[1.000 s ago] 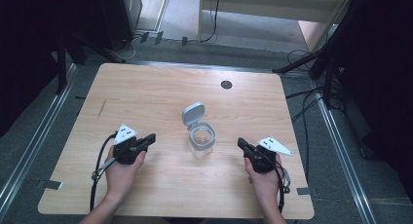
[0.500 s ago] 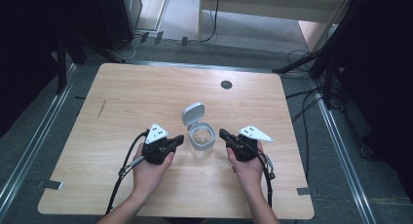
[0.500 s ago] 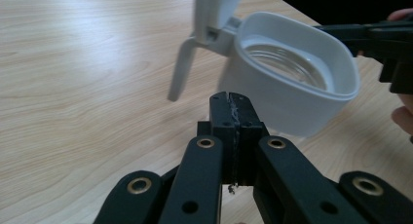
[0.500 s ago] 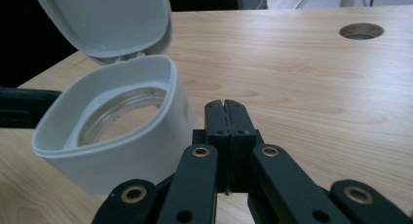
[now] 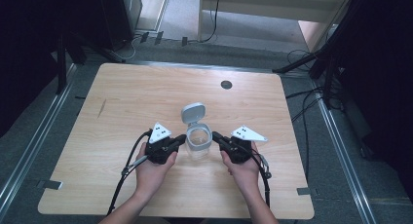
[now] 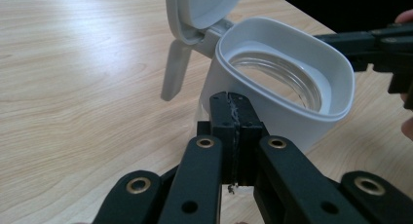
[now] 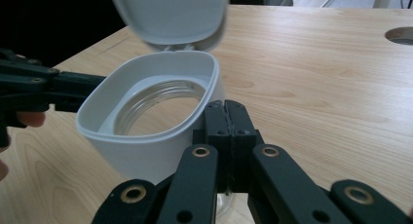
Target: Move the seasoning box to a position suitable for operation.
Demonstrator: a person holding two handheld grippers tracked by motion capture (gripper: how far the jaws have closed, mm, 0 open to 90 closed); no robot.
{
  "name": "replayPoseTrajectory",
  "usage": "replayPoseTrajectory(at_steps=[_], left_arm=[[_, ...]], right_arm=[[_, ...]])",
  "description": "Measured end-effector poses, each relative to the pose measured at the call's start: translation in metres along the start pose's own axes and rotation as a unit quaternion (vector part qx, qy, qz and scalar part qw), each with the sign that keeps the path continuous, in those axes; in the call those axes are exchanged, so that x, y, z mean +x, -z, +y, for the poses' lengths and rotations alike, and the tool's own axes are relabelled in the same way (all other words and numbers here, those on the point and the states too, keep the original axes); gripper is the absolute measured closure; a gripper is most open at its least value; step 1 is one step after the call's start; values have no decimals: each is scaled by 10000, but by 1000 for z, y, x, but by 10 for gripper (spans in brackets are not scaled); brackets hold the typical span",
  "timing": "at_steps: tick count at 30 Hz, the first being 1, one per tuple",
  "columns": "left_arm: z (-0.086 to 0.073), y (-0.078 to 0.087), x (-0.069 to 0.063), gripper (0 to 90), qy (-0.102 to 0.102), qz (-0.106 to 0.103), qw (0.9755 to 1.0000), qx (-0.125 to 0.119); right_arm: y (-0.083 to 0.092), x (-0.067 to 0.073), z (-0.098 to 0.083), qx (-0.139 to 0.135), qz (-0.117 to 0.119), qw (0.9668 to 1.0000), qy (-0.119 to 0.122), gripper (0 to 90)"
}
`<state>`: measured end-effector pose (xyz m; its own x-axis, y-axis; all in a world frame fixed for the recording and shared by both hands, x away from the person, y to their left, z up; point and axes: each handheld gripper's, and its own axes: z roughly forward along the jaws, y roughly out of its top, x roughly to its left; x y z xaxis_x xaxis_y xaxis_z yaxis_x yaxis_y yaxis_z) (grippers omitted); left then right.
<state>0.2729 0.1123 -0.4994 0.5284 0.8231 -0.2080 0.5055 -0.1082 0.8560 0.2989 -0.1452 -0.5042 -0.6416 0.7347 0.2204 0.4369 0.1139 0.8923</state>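
Your left claw (image 5: 179, 138) and right claw (image 5: 217, 137) have swung in from the sides over the last second and now flank the open-lidded jar (image 5: 198, 142) toward the surface's near edge, both pressed together, tips at its collar; you seem ready to steady it.

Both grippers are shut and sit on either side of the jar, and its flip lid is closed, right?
Not quite: the lid is open, hinged up behind the jar, so the high view looks straight into the mouth. The rest holds: the left gripper and right gripper sit on either side of the jar, and each gripper view shows its own jaws shut.
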Motion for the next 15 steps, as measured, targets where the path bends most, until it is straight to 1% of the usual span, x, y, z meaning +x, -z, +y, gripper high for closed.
replayPoseTrajectory(at_steps=[1, 5, 8, 10, 11, 13, 14, 15], left_arm=[[0, 2, 2, 900, 29, 32, 10000, -23], [-1, 5, 7, 900, 85, 65, 9999, -52], [-2, 8, 11, 900, 117, 102, 9998, -81], [-4, 11, 13, 900, 145, 133, 9998, -99], [-5, 13, 15, 900, 155, 145, 9997, -110], [-8, 16, 19, 900, 210, 111, 9996, -119], [-9, 18, 21, 866, 217, 169, 9995, -156], [-12, 21, 24, 797, 193, 266, 9992, -210]], right_arm=[[-1, 5, 0, -10, 32, 10000, 46, 900], [-3, 11, 0, -28, 68, 9999, 78, 900], [-7, 18, -1, -29, 105, 9999, 87, 900], [-8, 20, -1, -38, 116, 9999, 86, 900], [-10, 24, -1, -27, 147, 9998, 87, 900], [-11, 27, -1, -15, 148, 9998, 142, 900], [-12, 28, -1, -3, 137, 9997, 212, 900], [-13, 29, -1, 3, 100, 9997, 229, 900]])
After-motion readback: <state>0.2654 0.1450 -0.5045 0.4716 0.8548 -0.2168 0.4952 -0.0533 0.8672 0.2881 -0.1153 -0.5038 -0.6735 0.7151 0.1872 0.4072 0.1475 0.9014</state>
